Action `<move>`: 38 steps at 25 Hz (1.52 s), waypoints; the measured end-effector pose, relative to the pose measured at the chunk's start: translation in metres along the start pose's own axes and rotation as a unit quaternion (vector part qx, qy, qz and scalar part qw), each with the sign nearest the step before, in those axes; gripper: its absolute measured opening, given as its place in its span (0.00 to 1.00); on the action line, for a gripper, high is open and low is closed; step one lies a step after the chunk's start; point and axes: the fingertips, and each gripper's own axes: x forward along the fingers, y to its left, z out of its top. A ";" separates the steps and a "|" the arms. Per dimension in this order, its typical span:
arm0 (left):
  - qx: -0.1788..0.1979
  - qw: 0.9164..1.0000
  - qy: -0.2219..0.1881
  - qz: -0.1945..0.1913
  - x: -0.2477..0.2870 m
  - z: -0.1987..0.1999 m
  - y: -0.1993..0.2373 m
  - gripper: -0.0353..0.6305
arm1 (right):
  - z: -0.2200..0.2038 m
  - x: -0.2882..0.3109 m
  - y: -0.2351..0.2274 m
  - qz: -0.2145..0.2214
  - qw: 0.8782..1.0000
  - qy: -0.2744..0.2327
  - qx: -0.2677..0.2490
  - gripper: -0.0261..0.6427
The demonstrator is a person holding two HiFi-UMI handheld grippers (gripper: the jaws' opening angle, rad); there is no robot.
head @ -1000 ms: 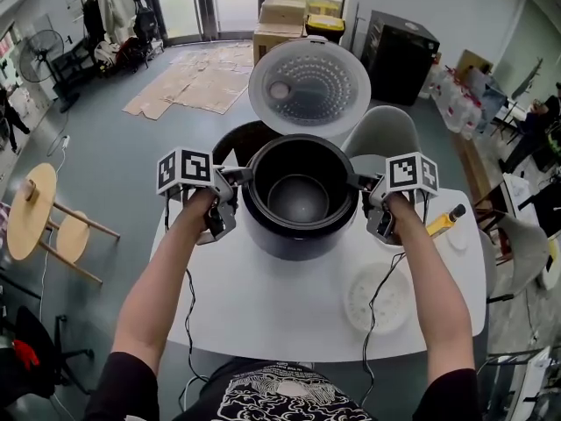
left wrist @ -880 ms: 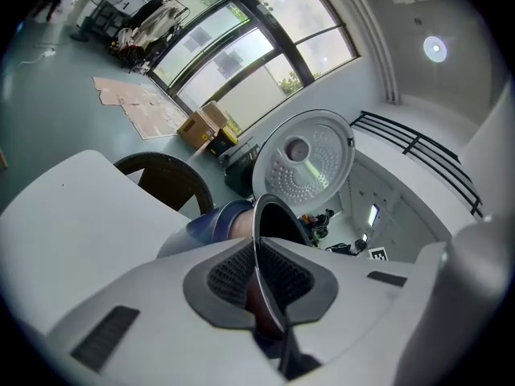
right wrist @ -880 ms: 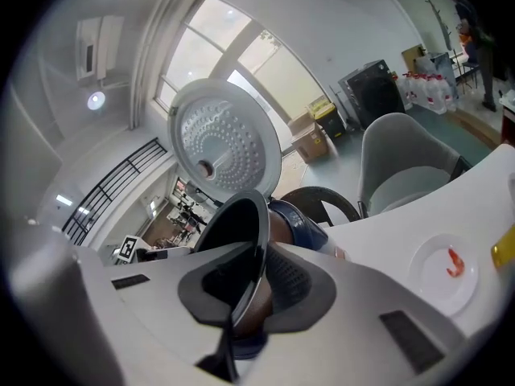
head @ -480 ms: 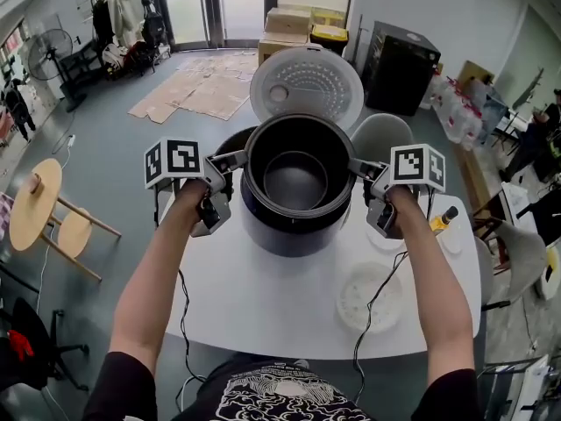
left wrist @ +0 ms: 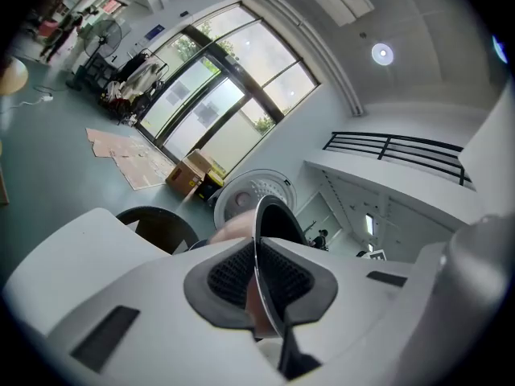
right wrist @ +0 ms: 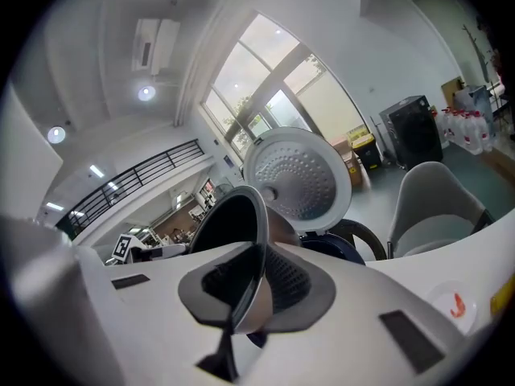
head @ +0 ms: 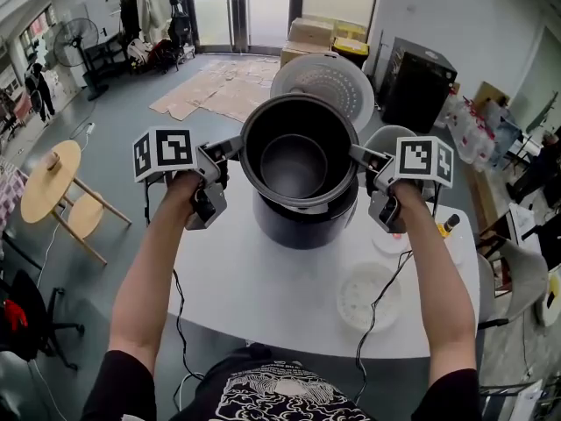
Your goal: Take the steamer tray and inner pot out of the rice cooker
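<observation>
A large open work hall, of the lab or office kind, is shown. A bare grey floor [head: 114,139] is met by tall glass doors [head: 237,7], with stacked boxes [head: 326,35] and flattened cardboard [head: 223,90] left near them. A fan [head: 77,35], a clothes rack [head: 153,11] and a black cabinet [head: 416,82] are set along the walls. A railed mezzanine [left wrist: 402,147] is seen overhead.

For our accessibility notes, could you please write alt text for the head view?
Seen from above, a person's left claw and right claw grip the rim of a dark inner pot, holding it above the open rice cooker on a white table. A white steamer tray lies nearby.
</observation>
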 end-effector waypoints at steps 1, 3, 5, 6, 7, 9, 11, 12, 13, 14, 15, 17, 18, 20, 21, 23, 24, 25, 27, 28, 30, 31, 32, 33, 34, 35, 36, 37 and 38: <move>0.000 1.000 -0.008 0.003 -0.010 0.000 -0.001 0.09 | -0.003 0.000 0.008 0.007 1.000 0.001 -0.005 0.12; 0.001 1.000 -0.024 0.011 -0.028 -0.003 -0.001 0.09 | -0.008 0.001 0.021 0.021 1.000 0.003 -0.015 0.12; 0.000 0.999 -0.037 0.019 -0.047 -0.004 -0.003 0.09 | -0.013 0.002 0.035 0.034 0.999 0.008 -0.023 0.13; -0.001 0.999 -0.044 0.024 -0.059 -0.004 -0.003 0.09 | -0.015 0.003 0.045 0.042 0.999 0.011 -0.026 0.12; -0.002 0.998 -0.052 0.029 -0.072 -0.005 -0.003 0.09 | -0.020 0.004 0.055 0.049 0.998 0.014 -0.029 0.13; -0.003 0.997 -0.063 0.036 -0.101 -0.011 0.002 0.09 | -0.038 0.008 0.077 0.060 0.997 0.019 -0.034 0.13; -0.004 0.996 -0.075 0.047 -0.130 -0.021 0.012 0.09 | -0.058 0.015 0.095 0.073 0.996 0.028 -0.041 0.13; -0.006 0.995 -0.084 0.056 -0.141 -0.024 0.015 0.09 | -0.064 0.019 0.101 0.083 0.995 0.034 -0.045 0.13; -0.008 0.994 -0.092 0.065 -0.149 -0.027 0.015 0.09 | -0.066 0.022 0.106 0.093 0.994 0.041 -0.049 0.13; -0.011 0.992 -0.099 0.073 -0.157 -0.029 0.014 0.09 | -0.069 0.023 0.112 0.101 0.992 0.047 -0.052 0.13; -0.015 0.991 -0.104 0.080 -0.171 -0.033 0.014 0.09 | -0.075 0.023 0.122 0.108 0.991 0.052 -0.055 0.12; -0.020 0.989 -0.114 0.090 -0.212 -0.043 0.020 0.09 | -0.101 0.025 0.153 0.119 0.989 0.063 -0.059 0.13; -0.023 0.988 -0.120 0.097 -0.233 -0.049 0.025 0.09 | -0.115 0.028 0.168 0.125 0.988 0.069 -0.061 0.13; -0.029 0.985 -0.129 0.113 -0.261 -0.058 0.029 0.09 | -0.132 0.033 0.187 0.139 0.985 0.083 -0.065 0.13; -0.033 0.983 -0.133 0.122 -0.267 -0.061 0.029 0.09 | -0.134 0.035 0.190 0.146 0.983 0.090 -0.065 0.13; -0.042 0.980 -0.136 0.138 -0.268 -0.063 0.029 0.09 | -0.133 0.040 0.189 0.155 0.980 0.104 -0.065 0.12; -0.047 0.979 -0.136 0.145 -0.267 -0.064 0.029 0.10 | -0.133 0.042 0.188 0.158 0.979 0.110 -0.064 0.12; -0.051 0.978 -0.136 0.152 -0.266 -0.066 0.030 0.09 | -0.132 0.044 0.186 0.160 0.978 0.117 -0.063 0.13; -0.059 0.976 -0.135 0.162 -0.266 -0.067 0.031 0.09 | -0.132 0.047 0.185 0.163 0.977 0.127 -0.060 0.12; -0.063 0.975 -0.134 0.167 -0.266 -0.068 0.031 0.09 | -0.132 0.048 0.185 0.164 0.976 0.131 -0.059 0.12; -0.071 0.974 -0.130 0.174 -0.266 -0.070 0.032 0.09 | -0.133 0.049 0.185 0.164 0.975 0.138 -0.057 0.12; -0.076 0.973 -0.126 0.177 -0.266 -0.072 0.033 0.10 | -0.134 0.049 0.185 0.163 0.975 0.142 -0.055 0.12; -0.081 0.973 -0.123 0.180 -0.267 -0.074 0.034 0.10 | -0.136 0.049 0.184 0.161 0.975 0.146 -0.052 0.12; -0.086 0.973 -0.118 0.181 -0.266 -0.076 0.036 0.10 | -0.137 0.049 0.183 0.157 0.975 0.150 -0.048 0.12; -0.090 0.972 -0.113 0.182 -0.265 -0.077 0.036 0.10 | -0.138 0.049 0.181 0.153 0.975 0.152 -0.044 0.12; -0.094 0.973 -0.108 0.183 -0.264 -0.076 0.037 0.10 | -0.138 0.048 0.180 0.148 0.976 0.155 -0.041 0.12; -0.098 0.973 -0.102 0.184 -0.261 -0.076 0.037 0.10 | -0.137 0.048 0.179 0.142 0.977 0.157 -0.037 0.12; -0.103 0.973 -0.096 0.185 -0.259 -0.075 0.039 0.10 | -0.136 0.049 0.177 0.136 0.977 0.159 -0.034 0.12; -0.107 0.973 -0.089 0.185 -0.259 -0.076 0.043 0.10 | -0.138 0.052 0.176 0.130 0.978 0.162 -0.029 0.12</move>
